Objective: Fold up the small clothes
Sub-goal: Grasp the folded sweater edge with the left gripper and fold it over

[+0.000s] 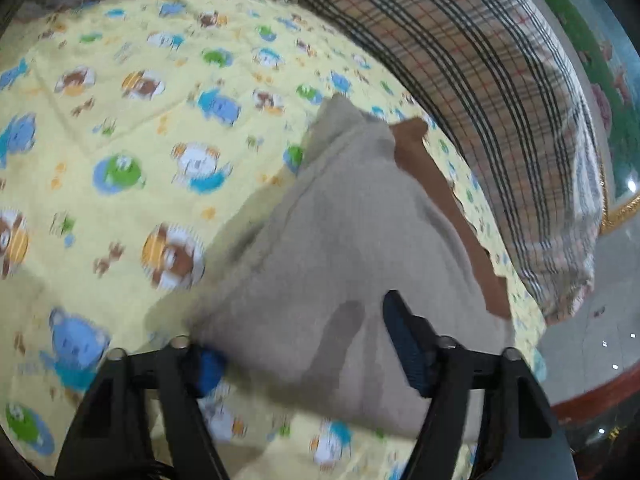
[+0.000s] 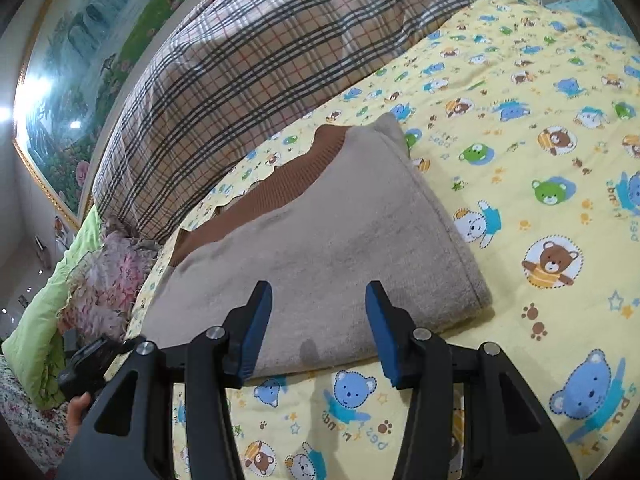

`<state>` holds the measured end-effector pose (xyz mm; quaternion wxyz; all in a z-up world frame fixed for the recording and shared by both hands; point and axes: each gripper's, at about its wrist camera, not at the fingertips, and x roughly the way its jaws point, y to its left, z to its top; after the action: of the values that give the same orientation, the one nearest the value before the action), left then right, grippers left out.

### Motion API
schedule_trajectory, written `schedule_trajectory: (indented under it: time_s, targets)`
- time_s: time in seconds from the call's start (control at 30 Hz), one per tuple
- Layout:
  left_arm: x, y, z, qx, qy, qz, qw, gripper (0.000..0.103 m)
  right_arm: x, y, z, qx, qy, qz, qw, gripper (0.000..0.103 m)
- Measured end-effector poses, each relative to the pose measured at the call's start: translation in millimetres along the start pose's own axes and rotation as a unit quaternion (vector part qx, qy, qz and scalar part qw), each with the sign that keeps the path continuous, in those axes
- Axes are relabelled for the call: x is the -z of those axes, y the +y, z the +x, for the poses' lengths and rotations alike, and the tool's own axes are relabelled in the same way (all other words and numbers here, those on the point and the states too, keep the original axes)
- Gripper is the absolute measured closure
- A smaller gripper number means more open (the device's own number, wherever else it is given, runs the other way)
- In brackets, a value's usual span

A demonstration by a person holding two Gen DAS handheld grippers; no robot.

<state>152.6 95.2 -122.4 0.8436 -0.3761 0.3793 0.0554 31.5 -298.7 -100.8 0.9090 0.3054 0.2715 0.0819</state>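
A small beige garment point(image 2: 320, 248) with brown ribbed trim point(image 2: 280, 184) lies folded on a yellow cartoon-bear blanket point(image 2: 540, 200). It also shows in the left wrist view point(image 1: 344, 240), which is blurred. My left gripper point(image 1: 300, 344) is open, its jaws wide apart on either side of the garment's near corner, which lies between them. My right gripper point(image 2: 318, 312) is open and empty, just above the garment's near edge. The left gripper's body point(image 2: 88, 364) shows at the lower left of the right wrist view.
A large plaid cushion point(image 2: 240, 60) lies behind the garment, also in the left wrist view point(image 1: 480, 80). A flowered pillow point(image 2: 108, 276) and green bedding point(image 2: 44, 320) lie to the left. A framed landscape painting point(image 2: 80, 60) hangs on the wall.
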Motion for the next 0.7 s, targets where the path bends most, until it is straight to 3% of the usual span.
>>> schedule_trajectory:
  time_s: [0.03, 0.07, 0.13, 0.23, 0.3, 0.4, 0.5, 0.53, 0.63, 0.7]
  targets:
    - [-3.6, -3.4, 6.9, -0.003, -0.002, 0.005, 1.0, 0.083, 0.5, -0.9, -0.2, -0.002, 0.0, 0.002, 1.0, 0.053]
    - [-5.7, -6.4, 13.3, 0.004, 0.007, 0.01, 0.9999, 0.089, 0.1, -1.8, 0.1, -0.005, 0.0, 0.004, 1.0, 0.053]
    - [-7.0, -17.9, 17.4, -0.006, 0.002, 0.03, 0.9995, 0.095, 0.0, -3.5, 1.4, -0.011, 0.002, 0.007, 1.0, 0.053]
    - [-0.1, -51.6, 7.1, -0.02, -0.025, 0.103, 0.9941, 0.096, -0.1, -8.4, 3.9, -0.025, 0.008, 0.018, 1.0, 0.053]
    - [5.3, -73.7, -1.1, -0.001, -0.036, 0.141, 0.9894, 0.097, -1.0, -11.8, 3.7, -0.033, 0.008, 0.027, 0.999, 0.053]
    - [20.2, -121.5, -8.2, 0.037, -0.041, 0.22, 0.974, 0.097, -6.4, -16.5, 2.9, -0.048, 0.013, 0.05, 0.998, 0.053]
    - [44.6, -168.3, -2.3, 0.091, -0.025, 0.298, 0.9499, 0.097, -18.9, -20.2, 4.5, -0.064, 0.027, 0.07, 0.995, 0.053]
    - [59.1, -184.9, 8.2, 0.106, -0.003, 0.333, 0.9369, 0.097, -25.9, -20.1, 4.2, -0.068, 0.029, 0.073, 0.995, 0.053]
    - [93.4, -205.9, 49.2, 0.096, 0.051, 0.387, 0.9156, 0.096, -49.8, -14.4, 12.9, -0.072, 0.056, 0.062, 0.994, 0.053]
    - [105.5, -206.0, 69.5, 0.083, 0.074, 0.394, 0.9123, 0.096, -61.6, -9.8, 26.4, -0.079, 0.084, 0.053, 0.992, 0.053]
